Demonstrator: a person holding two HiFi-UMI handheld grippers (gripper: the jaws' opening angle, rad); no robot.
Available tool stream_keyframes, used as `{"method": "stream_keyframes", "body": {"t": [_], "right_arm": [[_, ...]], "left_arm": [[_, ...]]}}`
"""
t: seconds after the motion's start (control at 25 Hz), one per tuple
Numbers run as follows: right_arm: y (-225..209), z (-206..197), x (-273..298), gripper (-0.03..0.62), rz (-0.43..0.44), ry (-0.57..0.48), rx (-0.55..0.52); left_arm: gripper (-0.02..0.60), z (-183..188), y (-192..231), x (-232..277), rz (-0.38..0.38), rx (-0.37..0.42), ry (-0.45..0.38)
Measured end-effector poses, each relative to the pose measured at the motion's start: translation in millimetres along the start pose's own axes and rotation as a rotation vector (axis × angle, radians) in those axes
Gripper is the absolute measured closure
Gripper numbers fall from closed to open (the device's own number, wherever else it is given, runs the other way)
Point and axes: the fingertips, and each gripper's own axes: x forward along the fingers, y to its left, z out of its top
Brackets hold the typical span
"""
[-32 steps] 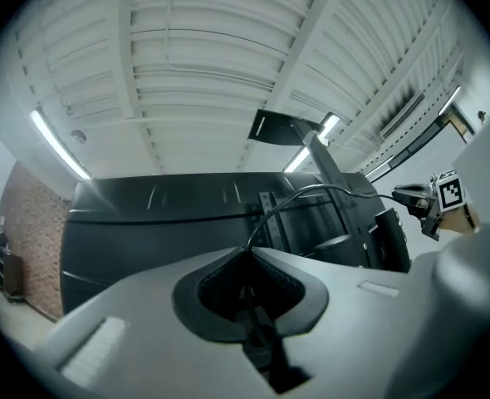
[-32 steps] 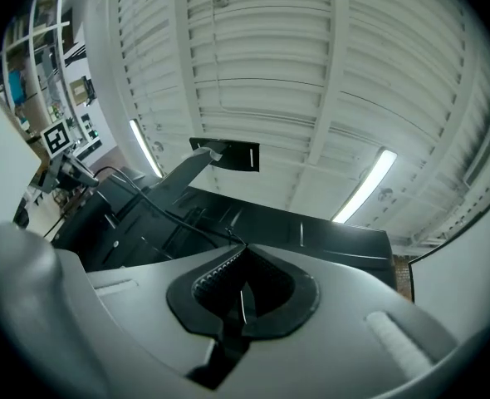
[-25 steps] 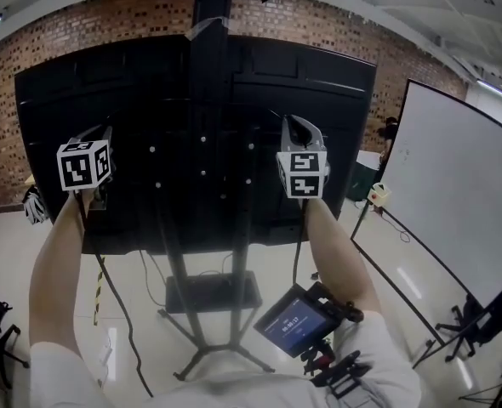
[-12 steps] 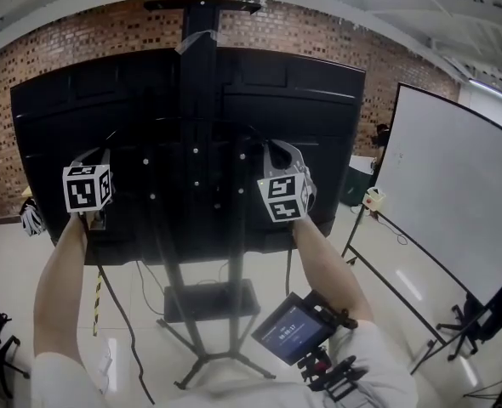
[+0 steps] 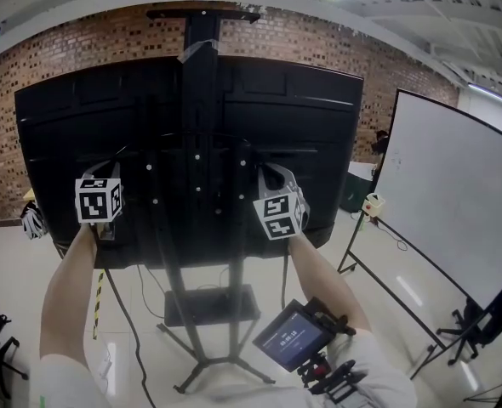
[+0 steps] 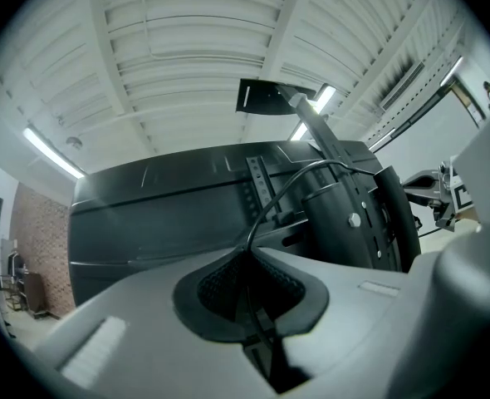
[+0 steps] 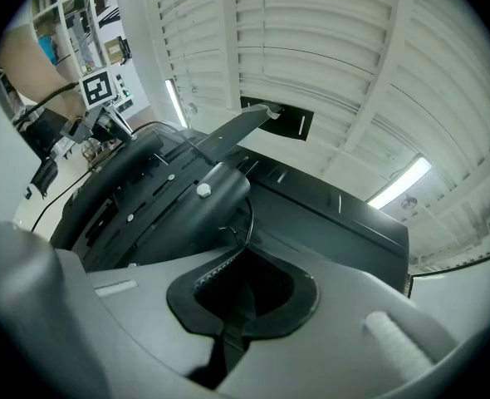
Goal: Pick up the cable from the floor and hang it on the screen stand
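L gripper (image 6: 247,254) is clamping its fingers almost fully together on the thin black cable (image 6: 282,185), which is leaving them toward 1 o'clock and arching over to the column of the black metal screen stand (image 6: 345,214). R gripper (image 7: 232,254) is squeezing its fingers right together on the same cable, which is coming out at 12 o'clock and curling beside the column. In the head view they're sitting at approx 9 and 3 o'clock of the column, against the back of the large black flat screen (image 5: 81,117). Prob reason: two grips w/ a span between are letting the cable drape across the stand hardware w/o sliding off. Black on black is hiding a lot, so I can't tell if the span is resting on a bracket or hanging just clear. The cord (image 5: 119,313) trailing to the pale floor (image 5: 30,253) at 7 o'clock may be the cable's tail or the screen's own lead.
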Motion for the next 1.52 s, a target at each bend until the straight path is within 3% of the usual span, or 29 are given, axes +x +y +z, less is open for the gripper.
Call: {"method": "stream_keyframes", "body": {"t": [0.52, 1.52], "right_arm": [[39, -60, -23, 0.580, 0.056, 0.072, 0.052], [63, -44, -46, 0.580, 0.047, -0.029, 0.114]], "left_arm": [[0.561, -10, -12, 10, -0.022, -0.011, 0.010], [0.561, -39, -48, -2, -0.126, -0.092, -0.100]]}}
